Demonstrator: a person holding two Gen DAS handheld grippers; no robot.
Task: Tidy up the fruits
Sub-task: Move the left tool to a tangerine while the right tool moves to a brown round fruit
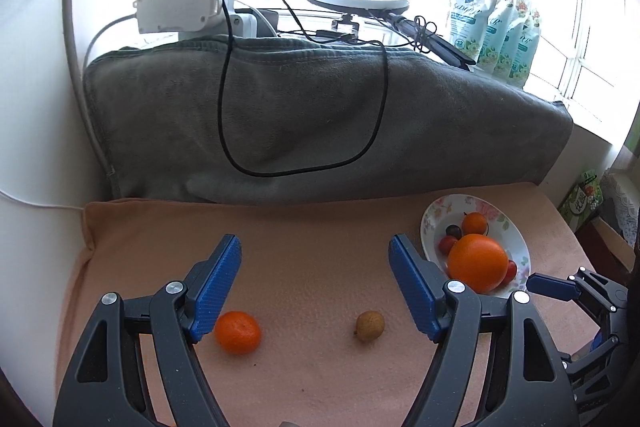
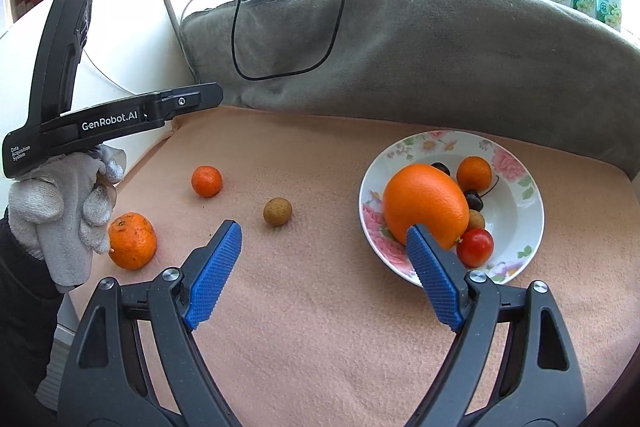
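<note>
Two grippers hanging spread, gripping nothing — left gripper (image 1: pixel 315 283) over the cloth (image 1: pixel 304 251), right gripper (image 2: pixel 324 259) beside the plate (image 2: pixel 520 227). Large orange (image 2: pixel 426 205) lying in plate, long axis running left-right; longan (image 2: pixel 277 211) loose on cloth.

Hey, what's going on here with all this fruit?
A person holding two grippers is gathering fruit into a floral plate. The plate already holds a big orange and several small fruits. Two mandarins and a small brown fruit wait on the peach cloth. The left gripper and right gripper are open, holding nothing.
</note>
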